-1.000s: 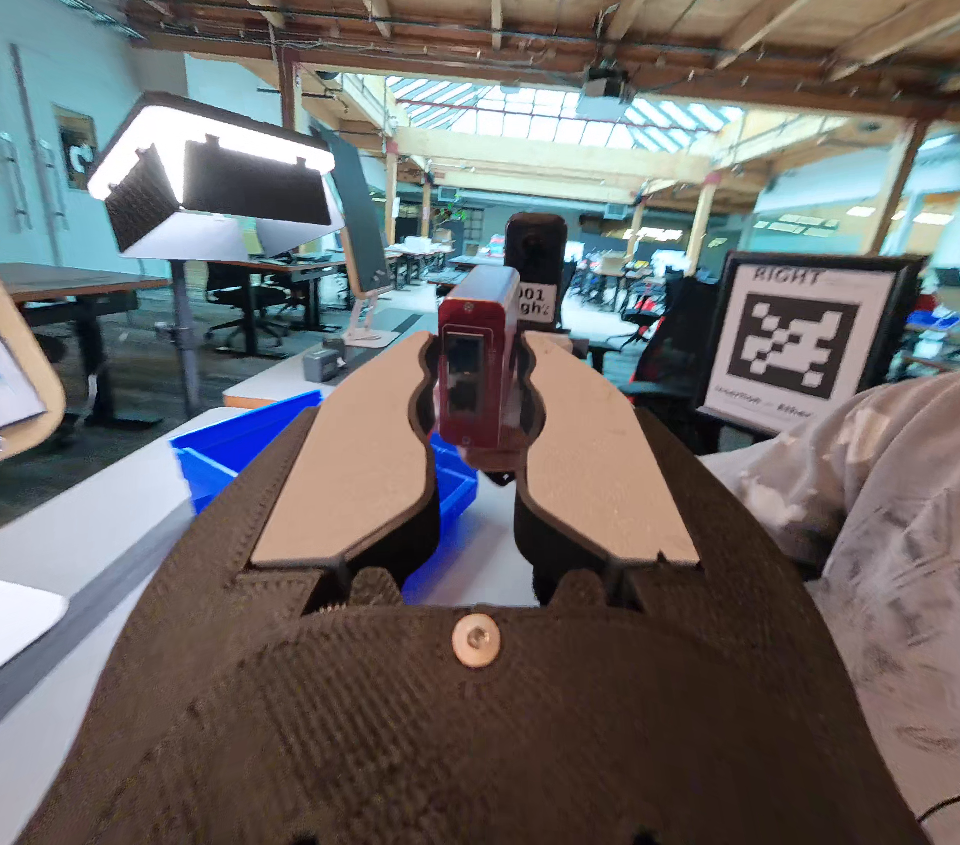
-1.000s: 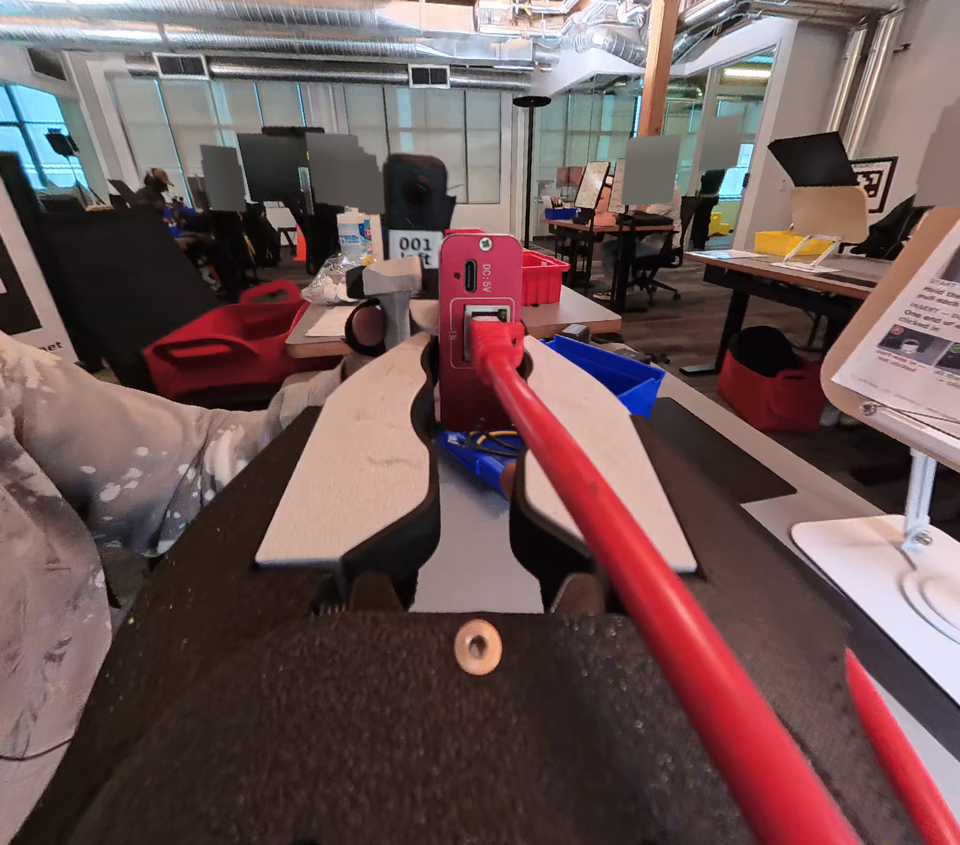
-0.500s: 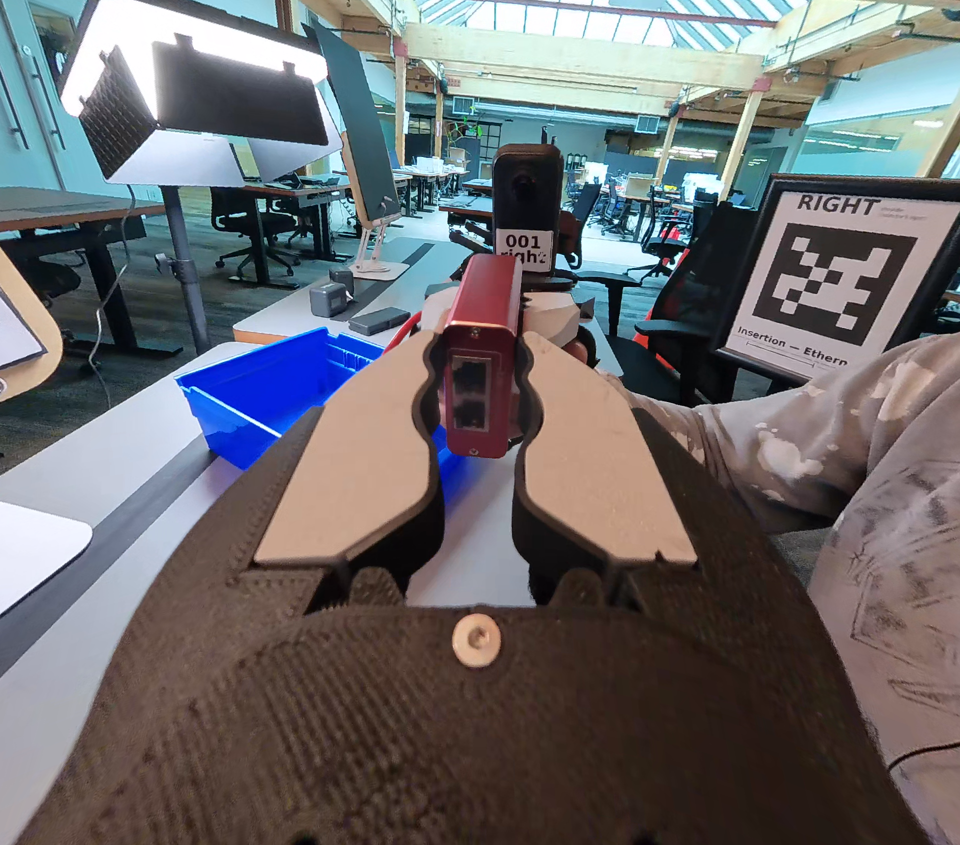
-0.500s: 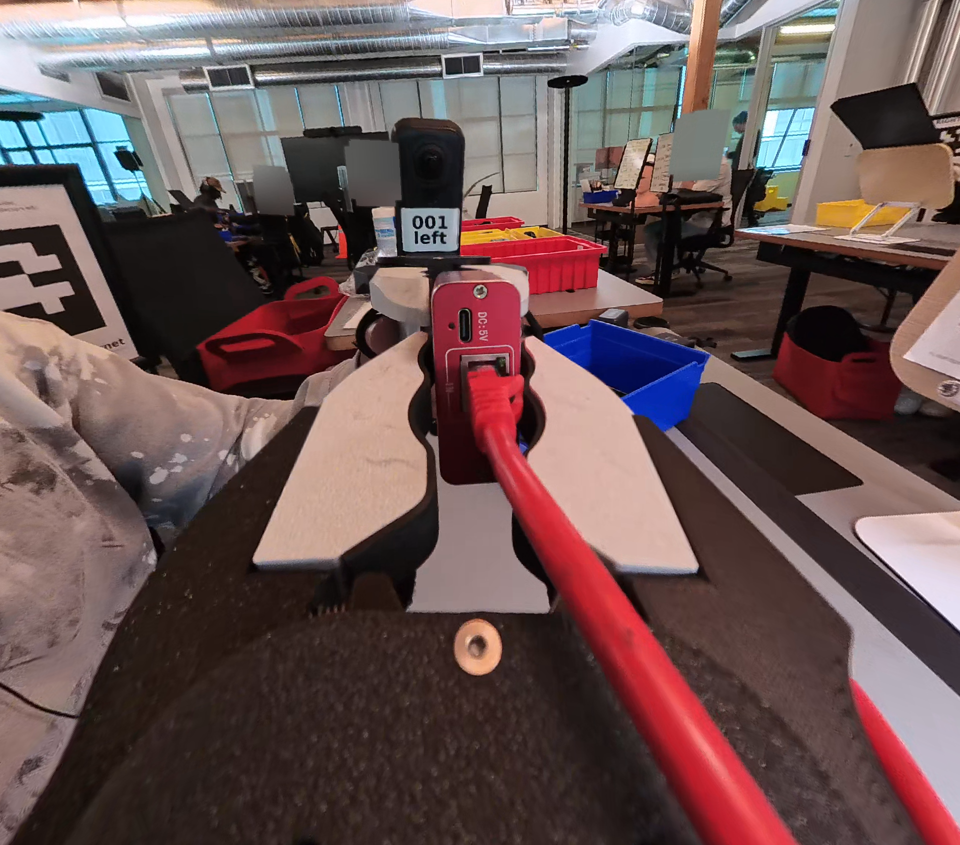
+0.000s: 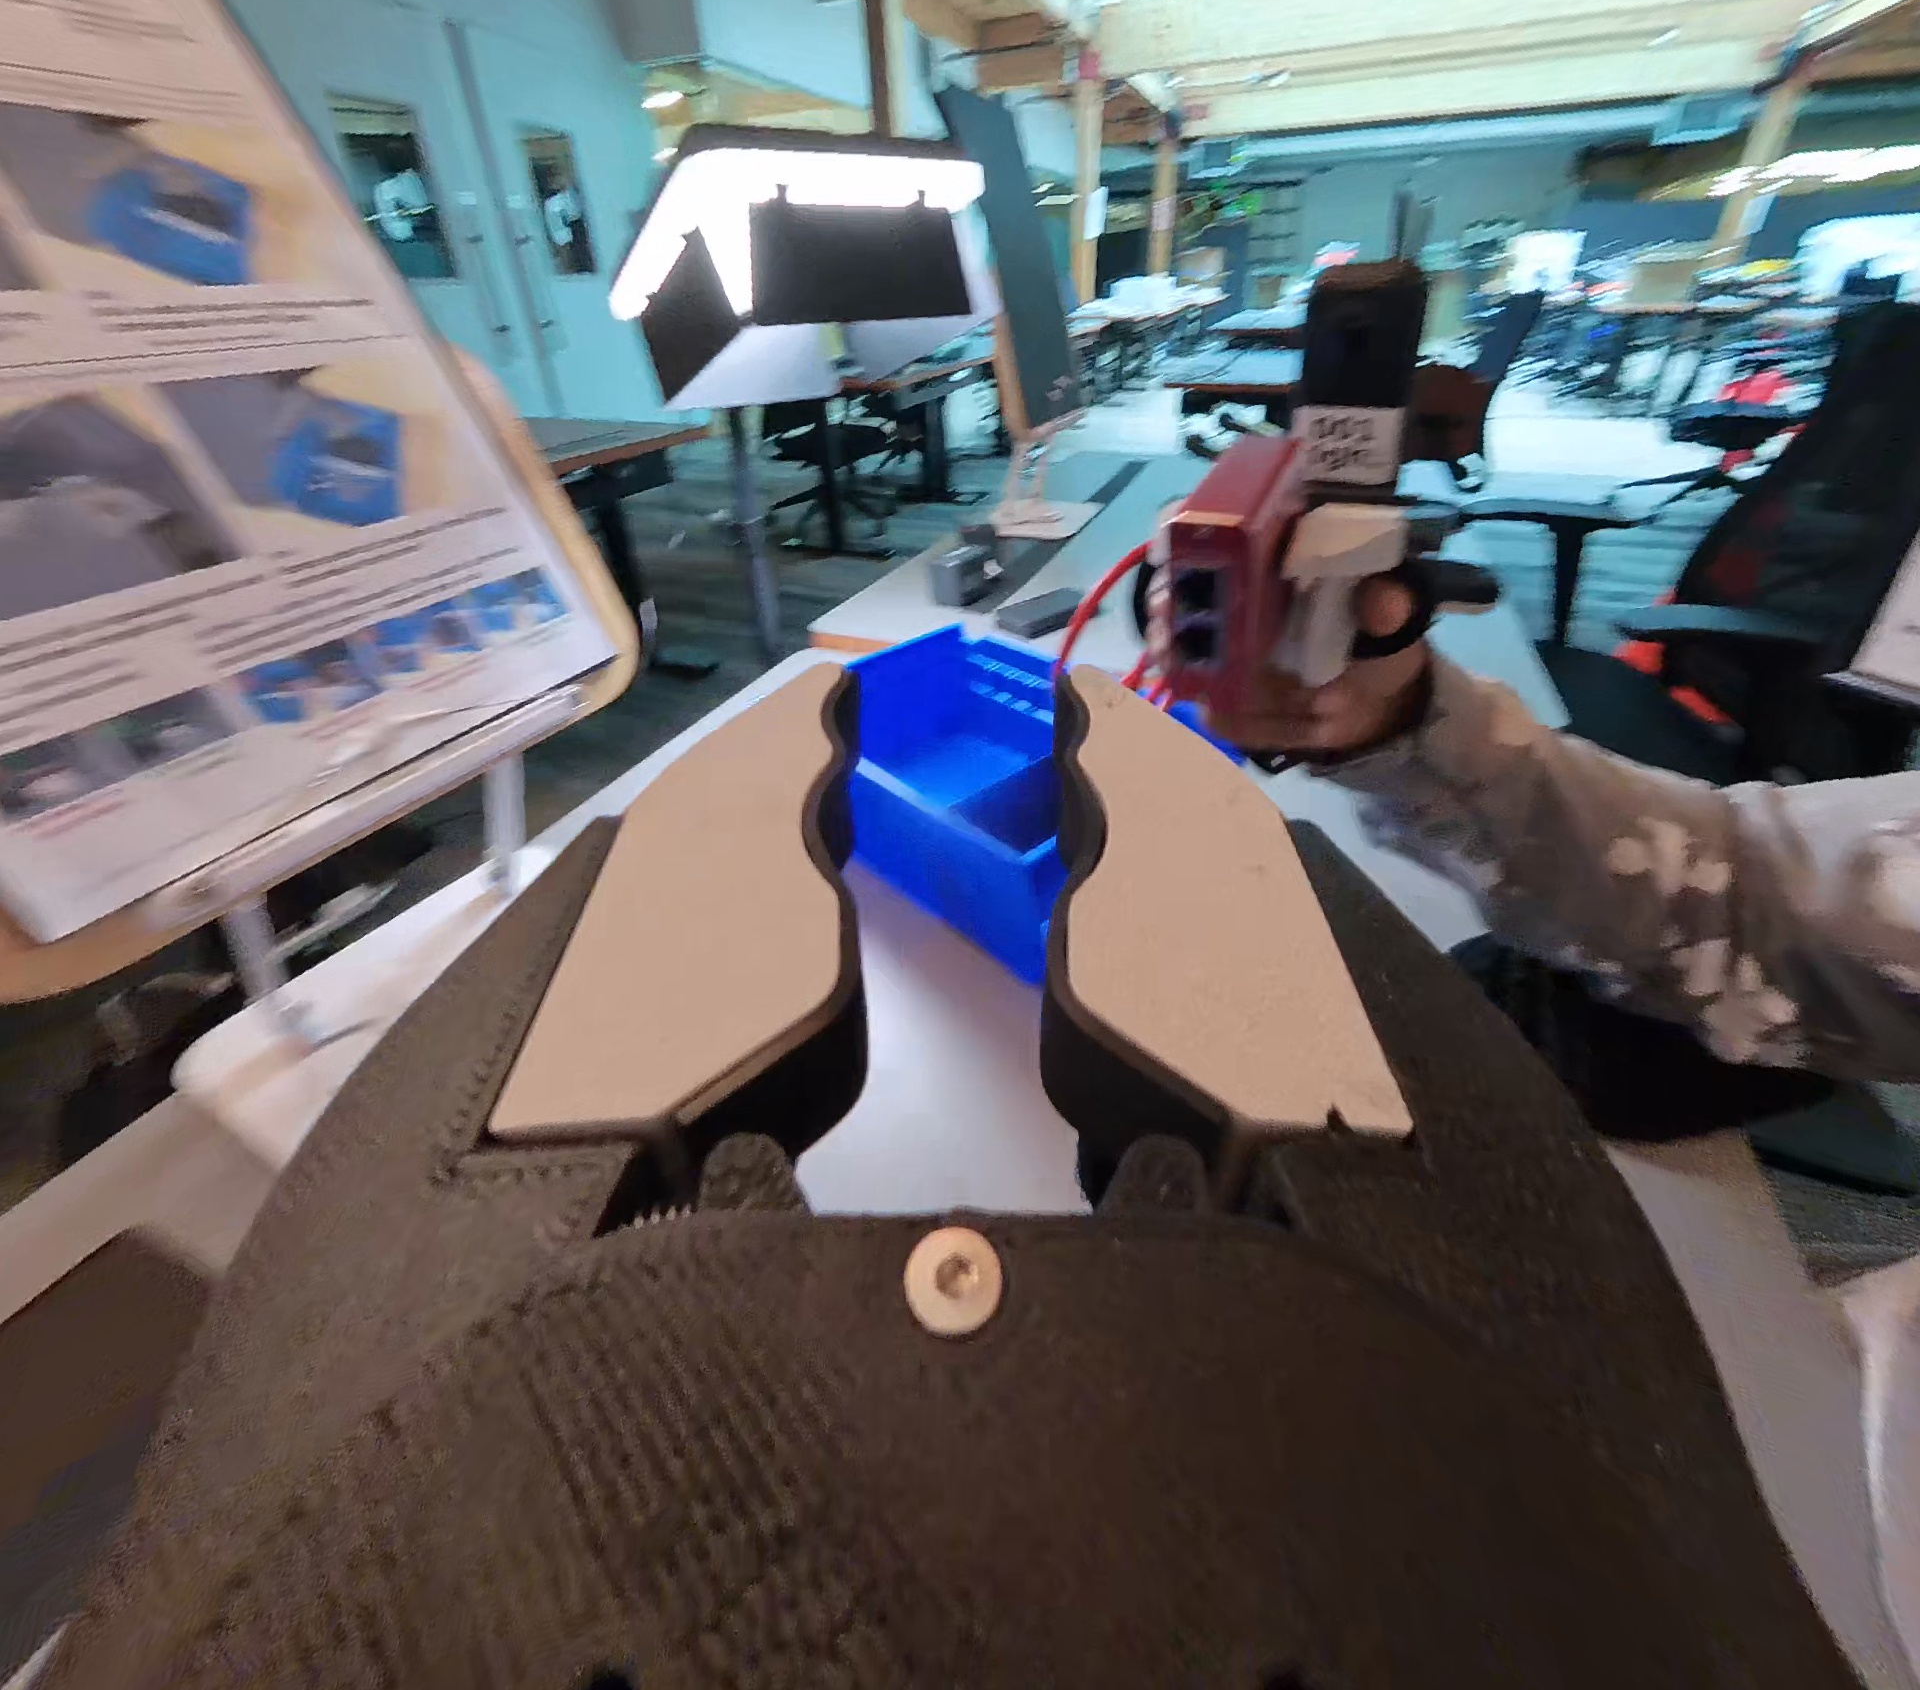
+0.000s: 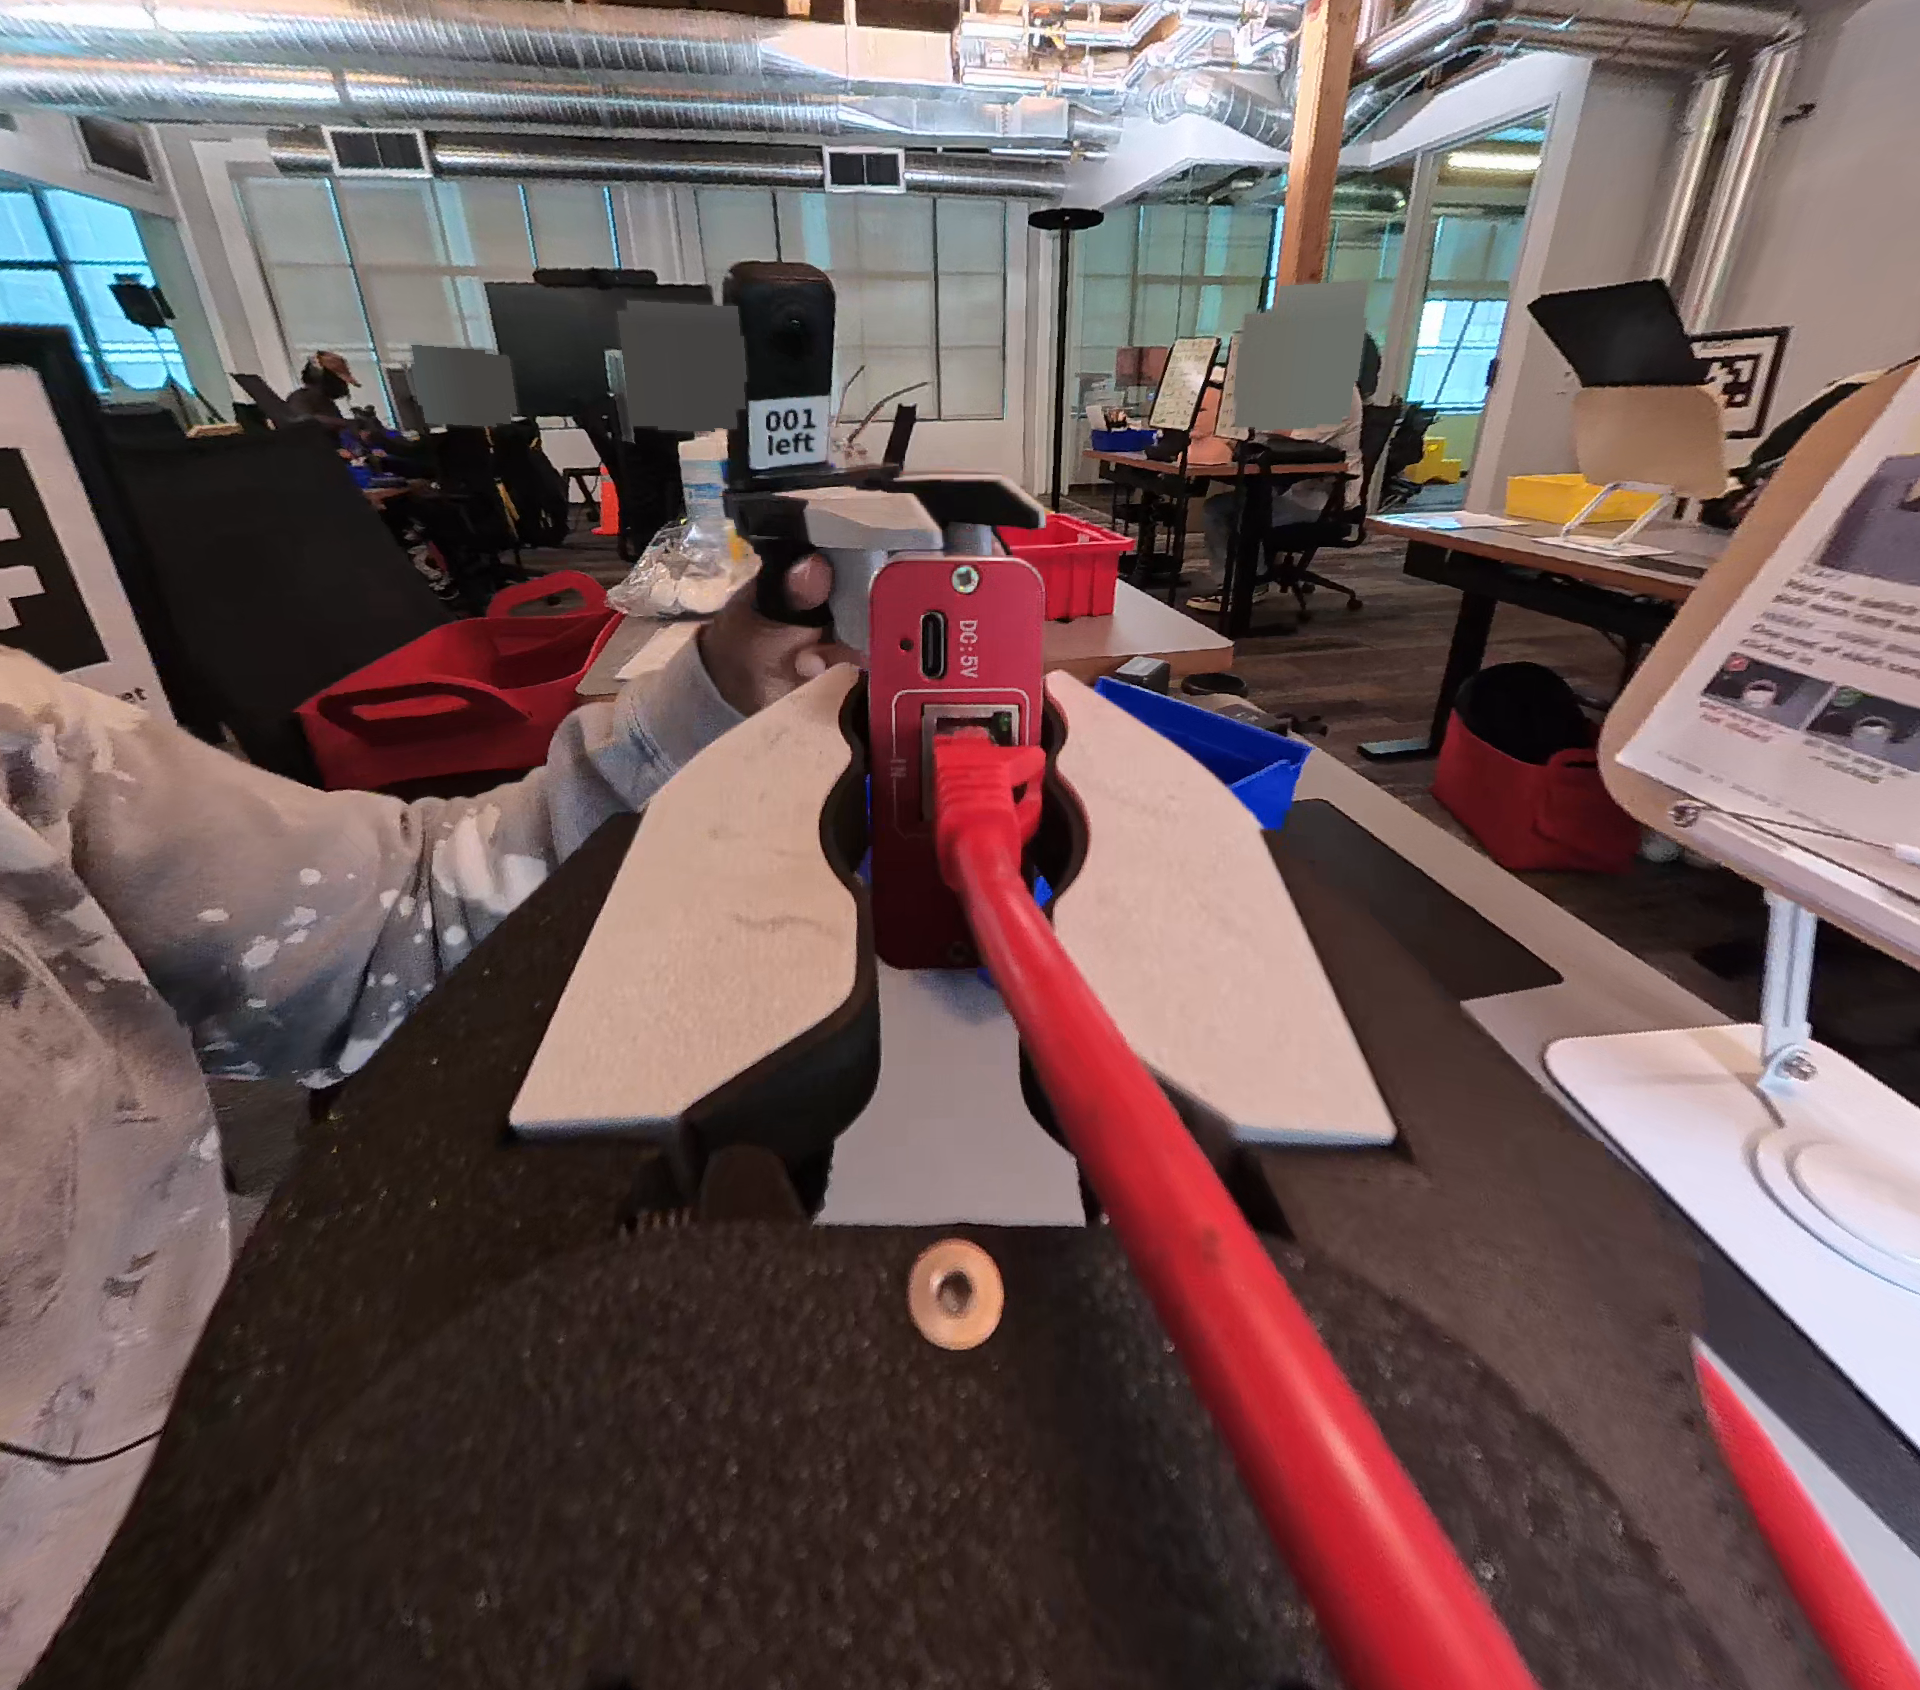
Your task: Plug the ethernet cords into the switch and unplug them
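Right wrist view shows my right gripper (image 6: pixel 954 793) clamped on the red switch (image 6: pixel 951 705), which stands upright between the two grey fingers (image 6: pixel 717 902) with its narrow end face toward the camera. A red ethernet cord (image 6: pixel 1174 1173) is plugged into the port on that face and runs back toward the camera, over the black gripper body; a second red strand (image 6: pixel 1808 1536) shows at the lower right edge. Behind the switch I see my left gripper held in my left hand (image 6: pixel 769 653), its tips hidden by the switch, so from here I cannot tell how it stands. A blue bin (image 6: pixel 1205 747) sits on the tabletop (image 6: pixel 1538 1017) just right of my fingers, and an instruction sheet on a stand (image 6: pixel 1787 684) rises at the right edge. From the left wrist view, my left gripper (image 5: pixel 951 731) is apart and holds nothing; between its fingers I see the blue bin (image 5: pixel 956 819) on the white tabletop (image 5: pixel 935 1069). The switch (image 5: pixel 1231 570) is up to the right, well apart from the left gripper, gripped by my right gripper, with two ports facing me and thin red cords (image 5: pixel 1107 591) trailing from behind it toward the bin. This view is motion-blurred, so finer detail is unclear.
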`<control>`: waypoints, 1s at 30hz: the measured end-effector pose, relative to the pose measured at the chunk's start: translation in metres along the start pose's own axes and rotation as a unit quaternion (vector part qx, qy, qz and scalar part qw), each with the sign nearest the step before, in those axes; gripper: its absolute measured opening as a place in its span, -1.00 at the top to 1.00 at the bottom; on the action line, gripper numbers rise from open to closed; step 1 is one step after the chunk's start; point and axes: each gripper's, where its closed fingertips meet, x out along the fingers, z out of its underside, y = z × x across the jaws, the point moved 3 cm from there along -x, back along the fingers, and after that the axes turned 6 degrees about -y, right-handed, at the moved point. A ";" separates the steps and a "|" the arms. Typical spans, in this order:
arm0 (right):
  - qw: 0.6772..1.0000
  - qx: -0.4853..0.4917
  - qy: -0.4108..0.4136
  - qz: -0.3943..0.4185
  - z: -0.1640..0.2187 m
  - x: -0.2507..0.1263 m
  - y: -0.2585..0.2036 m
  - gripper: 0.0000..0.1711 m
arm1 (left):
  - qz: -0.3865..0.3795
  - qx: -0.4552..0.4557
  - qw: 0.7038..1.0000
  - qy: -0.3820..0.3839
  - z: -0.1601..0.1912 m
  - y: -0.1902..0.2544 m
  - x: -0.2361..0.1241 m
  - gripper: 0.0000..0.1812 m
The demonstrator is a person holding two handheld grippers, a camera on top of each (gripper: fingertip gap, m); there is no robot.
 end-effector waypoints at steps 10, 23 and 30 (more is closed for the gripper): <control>1.000 -0.011 0.005 0.012 -0.004 -0.009 0.008 0.68 | -0.125 -0.001 0.917 -0.379 0.125 -0.096 -0.082 0.63; 1.000 0.003 -0.019 0.011 0.018 0.000 0.017 0.68 | -0.048 0.260 0.756 -0.598 0.216 -0.145 -0.110 0.68; 0.999 -0.009 0.017 -0.027 0.017 -0.007 0.017 0.68 | 0.023 0.324 0.693 -0.644 0.258 -0.147 -0.107 0.55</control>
